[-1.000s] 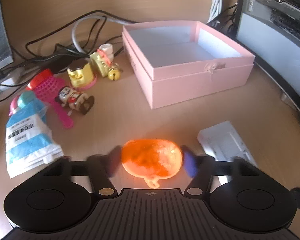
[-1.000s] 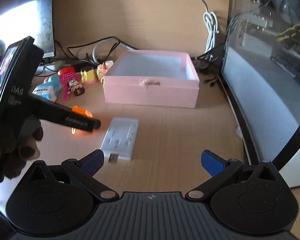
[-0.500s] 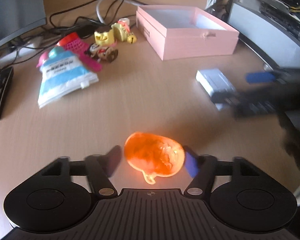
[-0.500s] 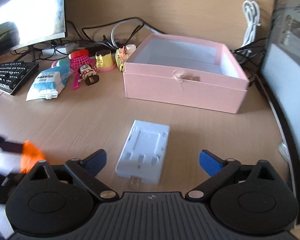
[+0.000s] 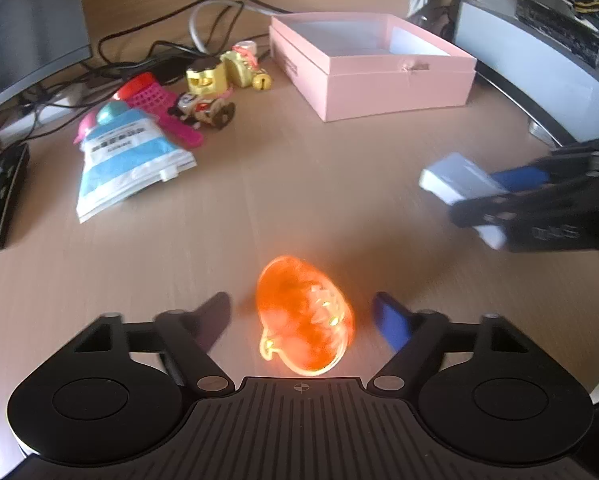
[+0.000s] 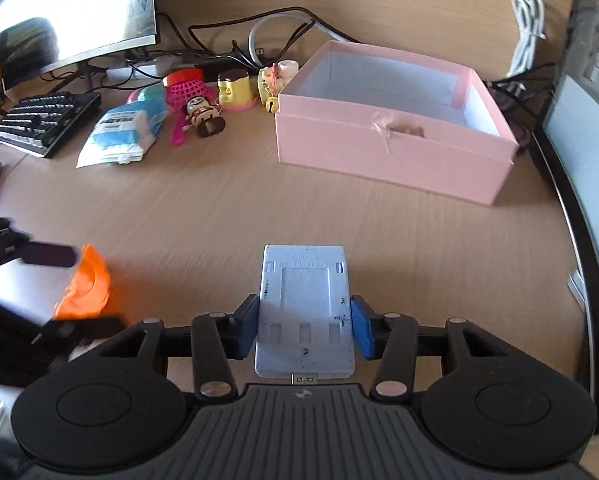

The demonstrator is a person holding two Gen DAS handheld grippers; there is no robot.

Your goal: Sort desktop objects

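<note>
My right gripper (image 6: 304, 326) has come down over the white charger (image 6: 305, 308) and is closing, pads touching its sides. My left gripper (image 5: 301, 320) is closing around the orange toy (image 5: 305, 316) on the desk (image 5: 259, 200), pads still apart from it.

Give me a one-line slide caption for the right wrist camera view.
Right gripper closing on a white plastic block, open pink box ahead on the desk.
</note>
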